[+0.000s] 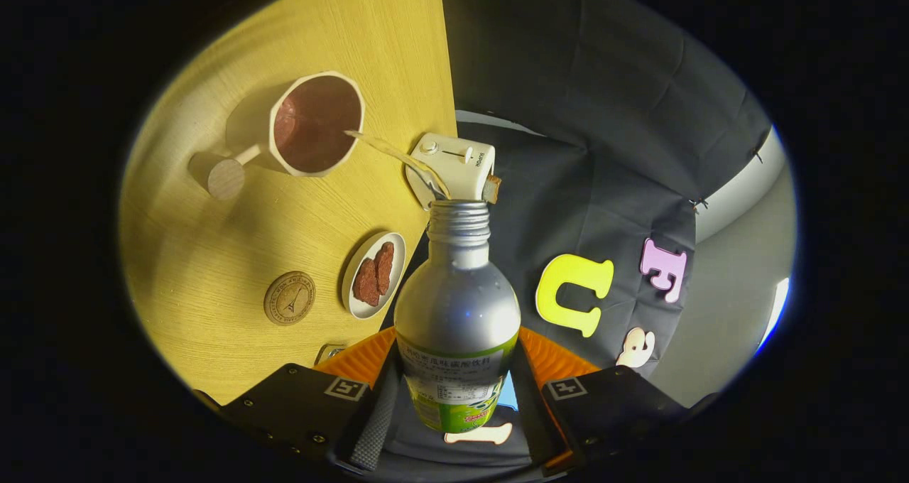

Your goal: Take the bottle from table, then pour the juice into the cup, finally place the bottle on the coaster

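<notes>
Gripper view: the gripper [454, 405] is clamped on the bottle [456, 312], its two fingers [373, 419] pressing the labelled lower body from either side. The bottle is silver with a green label, uncapped, and tilted so that its threaded mouth points away from the fingers. A thin stream of juice [398, 158] runs from that mouth across to the cup [312, 124]. Just beside the bottle's shoulder, on the yellow wooden table [213, 270], lies a small white plate [374, 275] with two brown pieces on it. Next to the plate, farther from the bottle, sits the round wooden coaster [290, 297]. Beyond the bottle's mouth stands a white toaster [454, 165] at the table's edge. The cup, white with a wooden handle, sits well beyond the bottle and already holds liquid. Past the table edge hangs the booth's dark cloth wall [589, 114], with a pale room wall [738, 270] behind it.
</notes>
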A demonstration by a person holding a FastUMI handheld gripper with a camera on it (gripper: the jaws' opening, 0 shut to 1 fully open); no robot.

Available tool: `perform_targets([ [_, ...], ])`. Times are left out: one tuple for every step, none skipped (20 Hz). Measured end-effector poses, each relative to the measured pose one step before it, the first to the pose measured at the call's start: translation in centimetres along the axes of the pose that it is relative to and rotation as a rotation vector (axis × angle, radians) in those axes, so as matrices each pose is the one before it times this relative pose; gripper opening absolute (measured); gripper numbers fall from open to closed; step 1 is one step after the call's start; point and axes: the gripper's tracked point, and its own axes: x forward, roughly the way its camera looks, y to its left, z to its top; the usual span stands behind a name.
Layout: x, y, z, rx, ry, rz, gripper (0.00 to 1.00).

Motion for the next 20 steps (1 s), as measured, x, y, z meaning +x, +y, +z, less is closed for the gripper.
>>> perform_targets([
  [-0.055, -0.013, -0.016, -0.00155, 0.00162, 0.00114, 0.76],
  [-0.057, 0.019, 0.035, -0.00322, -0.0001, 0.00067, 0.76],
  [-0.066, -0.103, 0.043, -0.00714, -0.00222, -0.00071, 0.76],
  [0.016, -0.045, 0.014, -0.00702, -0.00161, -0.00076, 0.76],
  [-0.039, -0.086, 0.0, -0.00511, -0.00208, -0.00202, 0.76],
  [-0.053, -0.062, 0.041, -0.00524, -0.00367, -0.00028, 0.76],
  [-0.009, 0.033, 0.008, -0.00782, -0.00534, -0.00024, 0.76],
  [0.038, -0.131, 0.075, -0.01138, -0.00265, -0.00227, 0.76],
  [-0.039, -0.023, 0.056, -0.00897, -0.00405, -0.00315, 0.76],
  [0.121, -0.042, -0.042, -0.00607, 0.00005, -0.0015, 0.76],
  [-0.031, -0.059, -0.023, -0.00206, 0.00124, 0.00113, 0.76],
  [-0.061, -0.001, -0.005, -0.00185, 0.00049, -0.00054, 0.76],
  [-0.092, -0.055, 0.028, -0.00205, -0.00116, -0.00002, 0.76],
  [0.063, 0.083, 0.085, -0.00105, -0.0006, 0.00112, 0.76],
  [0.002, 0.012, 0.017, 0.00145, -0.00152, 0.00325, 0.76],
  [-0.024, 0.2, 0.014, 0.00168, -0.0007, 0.00507, 0.76],
  [-0.004, 0.165, 0.019, 0.00009, 0.00039, 0.00526, 0.76],
  [-0.016, 0.063, -0.072, -0.00556, 0.00244, 0.00245, 0.76],
  [-0.059, -0.013, -0.041, -0.00838, 0.00063, 0.00119, 0.76],
  [0.0, 0.135, 0.061, -0.00833, -0.00215, 0.00163, 0.76],
])
